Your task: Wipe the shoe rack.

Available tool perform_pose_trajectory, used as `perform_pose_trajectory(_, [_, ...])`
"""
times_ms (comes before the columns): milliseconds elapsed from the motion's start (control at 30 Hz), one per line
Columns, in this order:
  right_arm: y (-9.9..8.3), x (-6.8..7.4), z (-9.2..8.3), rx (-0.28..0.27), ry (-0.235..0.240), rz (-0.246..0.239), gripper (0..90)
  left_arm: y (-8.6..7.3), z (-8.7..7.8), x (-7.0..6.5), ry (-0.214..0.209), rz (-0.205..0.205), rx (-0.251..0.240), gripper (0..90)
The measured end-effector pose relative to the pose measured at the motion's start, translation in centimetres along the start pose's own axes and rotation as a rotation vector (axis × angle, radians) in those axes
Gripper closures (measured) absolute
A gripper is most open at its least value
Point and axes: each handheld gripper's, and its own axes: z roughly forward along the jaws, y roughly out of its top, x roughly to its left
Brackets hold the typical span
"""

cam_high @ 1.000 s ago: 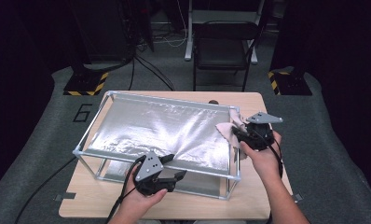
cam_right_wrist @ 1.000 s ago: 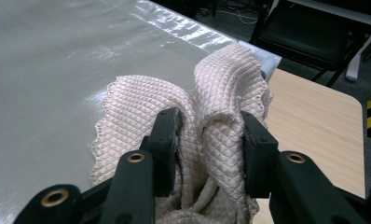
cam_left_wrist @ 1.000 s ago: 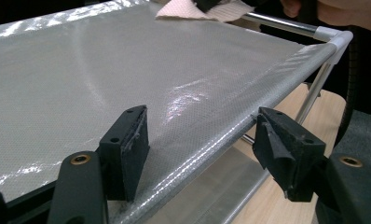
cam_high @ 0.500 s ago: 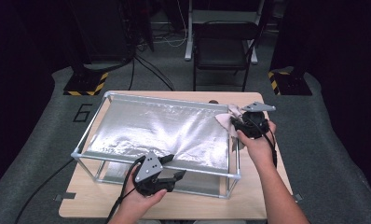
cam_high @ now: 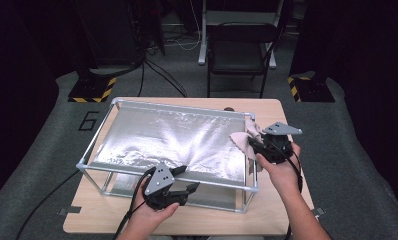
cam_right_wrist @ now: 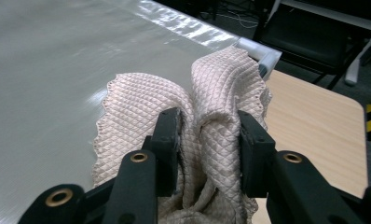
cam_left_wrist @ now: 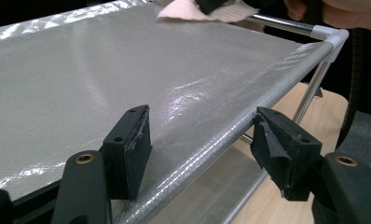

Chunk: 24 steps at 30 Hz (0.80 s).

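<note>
Cloth [cam_right_wrist: 221, 135] bunches between the right gripper [cam_right_wrist: 209, 144]'s jaws, which pinch its folds; its lower part drops out of sight below them. It is pale pink, quilted in small diamonds, with a scalloped edge, and lies at the rack [cam_high: 137, 171]'s far right corner, partly on the silver sheet [cam_high: 177, 137]. The left gripper [cam_left_wrist: 202, 149] stands open astride the rack's near rail, one jaw over the sheet, the other outside; whether either touches the rail is unclear.

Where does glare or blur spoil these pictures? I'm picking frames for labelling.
High view: soft throughout, white glare on the silvery plastic sheet, dark surroundings. Left gripper view: bright sheen mid-sheet, focus sharp. Right gripper view: the beige quilted cloth crisp, glare along the sheet's far edge.
</note>
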Motion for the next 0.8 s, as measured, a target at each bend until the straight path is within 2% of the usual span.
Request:
perform_pose_trajectory(133, [-1.2, 1.2, -1.9, -0.015, 0.025, 0.0, 64.3, 0.0, 0.0, 0.0, 0.002, 0.005, 0.0, 37.1])
perform_pose_trajectory(267, [-1.8, 1.9, -3.0, -0.026, 0.038, -0.015, 64.3, 0.0, 0.0, 0.0, 0.002, 0.004, 0.0, 37.1])
perform_pose_trajectory(367, [-2.7, 2.7, -4.4, -0.031, 0.059, -0.023, 64.3, 0.0, 0.0, 0.0, 0.003, 0.003, 0.0, 37.1])
perform_pose_trajectory(500, [-3.4, 3.4, -5.6, -0.043, 0.082, -0.016, 64.2, 0.0, 0.0, 0.0, 0.003, 0.002, 0.0, 37.1])
perform_pose_trajectory(633, [-3.9, 3.7, -6.4, -0.046, 0.105, -0.013, 64.2, 0.0, 0.0, -0.1, 0.002, -0.002, 0.001, 37.0])
perform_pose_trajectory(800, [-4.0, 3.6, -6.5, -0.047, 0.112, -0.022, 63.8, 0.0, 0.1, 0.0, 0.003, -0.01, -0.001, 37.0])
